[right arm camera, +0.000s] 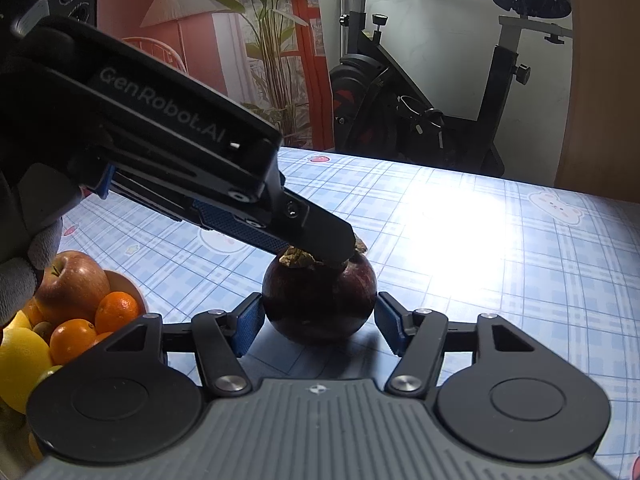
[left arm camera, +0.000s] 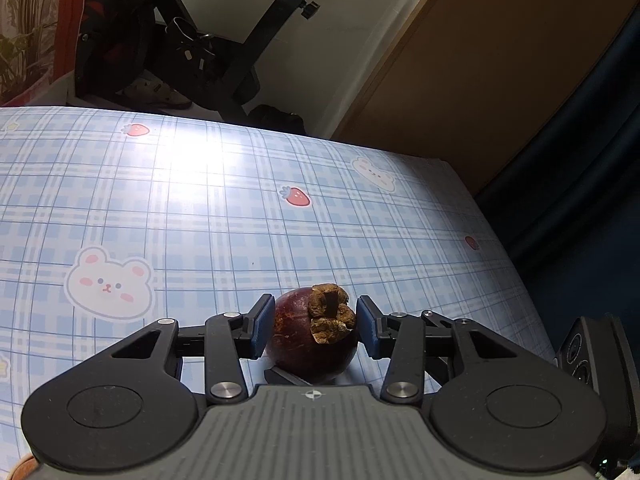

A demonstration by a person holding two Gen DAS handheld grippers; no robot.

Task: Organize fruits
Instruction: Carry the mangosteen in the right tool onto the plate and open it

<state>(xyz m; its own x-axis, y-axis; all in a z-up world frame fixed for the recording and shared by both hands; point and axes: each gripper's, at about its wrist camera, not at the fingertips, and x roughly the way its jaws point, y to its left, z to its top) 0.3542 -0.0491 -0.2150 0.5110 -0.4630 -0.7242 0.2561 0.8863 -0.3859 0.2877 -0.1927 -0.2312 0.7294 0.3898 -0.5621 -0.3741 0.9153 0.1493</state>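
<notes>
Closest to each lens sits that gripper's own grey ribbed body, with 2 black linkage arms reaching toward the dark purple round mangosteen (left arm camera: 314, 338), the landmark for everything else. Beneath the mangosteen spreads the blue plaid tablecloth with bear and strawberry prints (left arm camera: 200, 208), glaring white beyond the fruit. Far behind the mangosteen, off the table, stands a black exercise bike (right arm camera: 420, 92). To the mangosteen's left in the right wrist view, at the table's near edge, a brown bowl (right arm camera: 134, 290) is heaped with a red apple (right arm camera: 74, 286), small oranges and a yellow lemon (right arm camera: 22, 364).

Both tools meet at the mangosteen, which rests on the cloth. The left gripper (left arm camera: 316, 326) brackets it, its left blue pad touching the skin and its right pad just clear, so I read it as released, not clamped. The right gripper (right arm camera: 320, 324) straddles it from another side, both blue pads just beside the skin, and I cannot tell whether they press. From the right wrist view, the left tool slants down over the brown dried calyx (right arm camera: 304, 258), its nearer finger covering part of that calyx.

This looks like the picking step for 1 fruit. Next, 1 gripper probably needs to squeeze firmly while the other backs away, then carry the mangosteen toward the bowl.
</notes>
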